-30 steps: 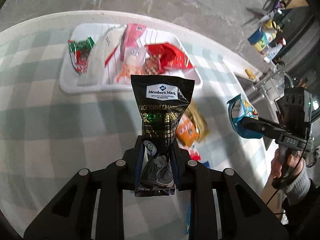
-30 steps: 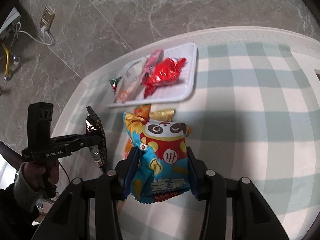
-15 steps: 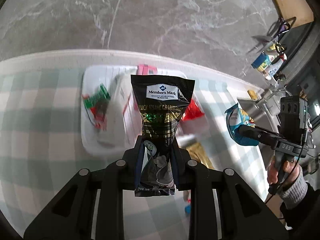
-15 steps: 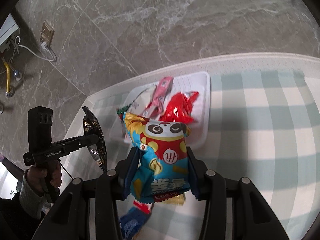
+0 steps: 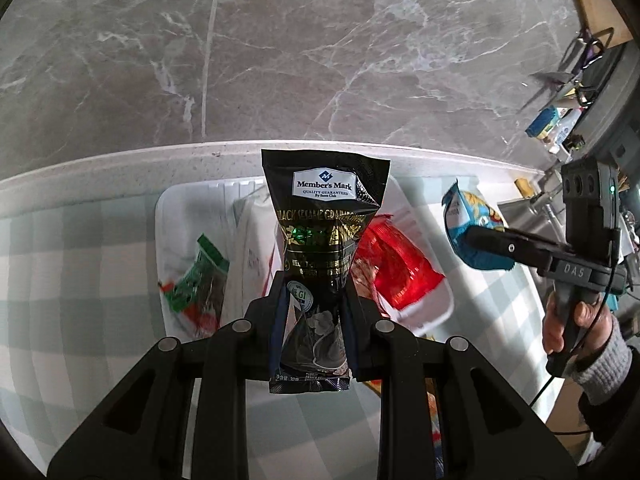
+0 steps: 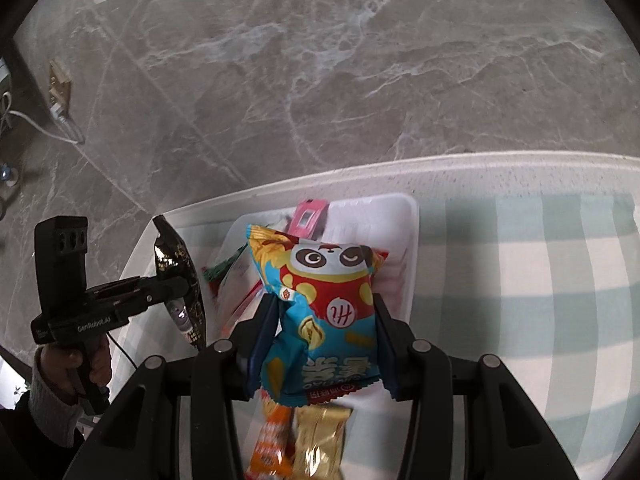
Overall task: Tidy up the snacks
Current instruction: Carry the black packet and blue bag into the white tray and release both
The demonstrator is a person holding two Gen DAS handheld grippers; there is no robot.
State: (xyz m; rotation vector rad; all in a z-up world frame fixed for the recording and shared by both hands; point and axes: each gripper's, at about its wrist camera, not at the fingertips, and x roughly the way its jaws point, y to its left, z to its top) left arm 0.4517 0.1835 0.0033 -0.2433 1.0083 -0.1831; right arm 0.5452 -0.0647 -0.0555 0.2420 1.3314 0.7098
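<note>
My left gripper [image 5: 313, 300] is shut on a black Member's Mark sesame pouch [image 5: 324, 216], held upright above the white tray [image 5: 170, 216]. In that tray lie a green-and-red packet [image 5: 196, 284], a clear white wrapper [image 5: 250, 248] and a red packet [image 5: 394, 268]. My right gripper [image 6: 325, 320] is shut on a blue panda snack bag [image 6: 324, 304], also over the tray [image 6: 412, 240], where a pink packet [image 6: 308, 220] shows. From the left wrist view the right gripper [image 5: 480, 240] appears with its blue bag [image 5: 468, 220].
An orange packet [image 6: 272, 440] and a gold packet [image 6: 320, 440] lie on the checked tablecloth [image 6: 520, 280] near the tray's front edge. Grey marble floor lies beyond the table's far edge. A shelf with bottles and clutter [image 5: 560, 120] stands at the far right.
Both grippers have carried their bags forward across the table, and each now hangs over the tray. The loose packets have slipped toward the bottom of both views. Neither grip has altered.
</note>
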